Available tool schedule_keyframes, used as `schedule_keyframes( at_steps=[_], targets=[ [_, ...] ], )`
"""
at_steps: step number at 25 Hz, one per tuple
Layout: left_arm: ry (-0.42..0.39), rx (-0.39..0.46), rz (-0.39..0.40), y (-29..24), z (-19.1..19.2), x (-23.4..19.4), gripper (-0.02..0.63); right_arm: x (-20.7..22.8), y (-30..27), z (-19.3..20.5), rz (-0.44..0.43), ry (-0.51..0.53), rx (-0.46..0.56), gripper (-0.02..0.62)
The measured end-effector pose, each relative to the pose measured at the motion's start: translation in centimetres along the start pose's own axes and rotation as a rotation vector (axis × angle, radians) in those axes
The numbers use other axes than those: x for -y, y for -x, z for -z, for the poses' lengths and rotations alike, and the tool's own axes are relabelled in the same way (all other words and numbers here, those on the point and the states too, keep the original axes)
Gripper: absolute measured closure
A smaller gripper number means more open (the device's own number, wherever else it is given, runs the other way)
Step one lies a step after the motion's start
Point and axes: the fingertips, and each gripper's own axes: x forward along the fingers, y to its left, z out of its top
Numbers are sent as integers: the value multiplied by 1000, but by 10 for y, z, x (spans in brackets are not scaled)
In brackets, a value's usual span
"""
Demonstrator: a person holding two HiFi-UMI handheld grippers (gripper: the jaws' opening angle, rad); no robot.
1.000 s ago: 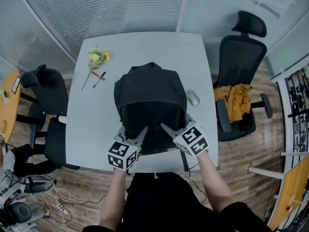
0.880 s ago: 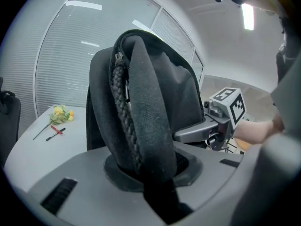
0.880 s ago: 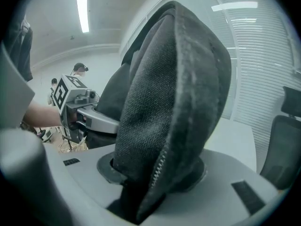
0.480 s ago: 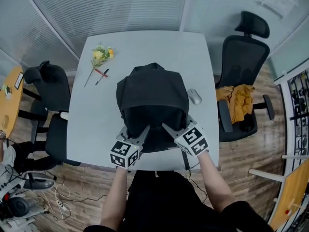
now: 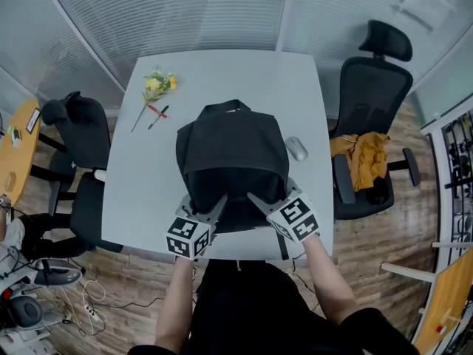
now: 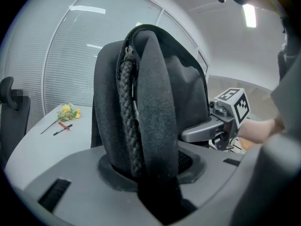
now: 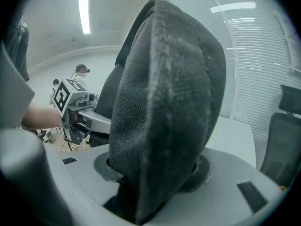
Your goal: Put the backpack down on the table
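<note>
Backpack [image 5: 233,154] position has changed slightly since the earlier frames: its top now leans a little toward the far edge of the table [image 5: 222,72], exposing the carry loop, while both grippers remain at the near edge. Head view, item count: one backpack, one table, two grippers, one mouse [image 5: 295,149], one flower sprig [image 5: 157,85], two pens [image 5: 155,112] (one red, one dark), two office chairs. The backpack stands upright over the near half of the table, centred between the left and right edges; whether its base bears on the top cannot be told. It is zipped and its contents are not visible. The left gripper [image 5: 203,202] and the right gripper [image 5: 267,194] meet it at its near lower side. The mouse lies just beside the backpack toward the right edge. The flower sprig and pens lie near the far left corner. The right chair [image 5: 373,87] carries one yellow cloth [image 5: 358,150] on its seat; the left chair [image 5: 74,128] seat is bare. Left gripper view: the jaws are clamped on a padded strap [image 6: 157,107] of the backpack, with a braided cord [image 6: 127,107] alongside it in the grip. Right gripper view: the jaws are clamped on one padded fold [image 7: 164,107] of the backpack.
</note>
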Motion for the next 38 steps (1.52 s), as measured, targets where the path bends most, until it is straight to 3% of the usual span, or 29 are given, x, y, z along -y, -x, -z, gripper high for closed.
schedule_keyframes(
  at_steps=[15, 26, 38],
  targets=[
    [2, 8, -114, 28, 9, 6, 350, -17, 22, 3, -32, 25, 17, 252],
    [-26, 5, -215, 41, 13, 0, 310, -18, 34, 10, -50, 27, 23, 245],
    [-29, 39, -221, 65, 16, 2, 310, -29, 61, 9, 55, 1, 49, 253]
  ],
)
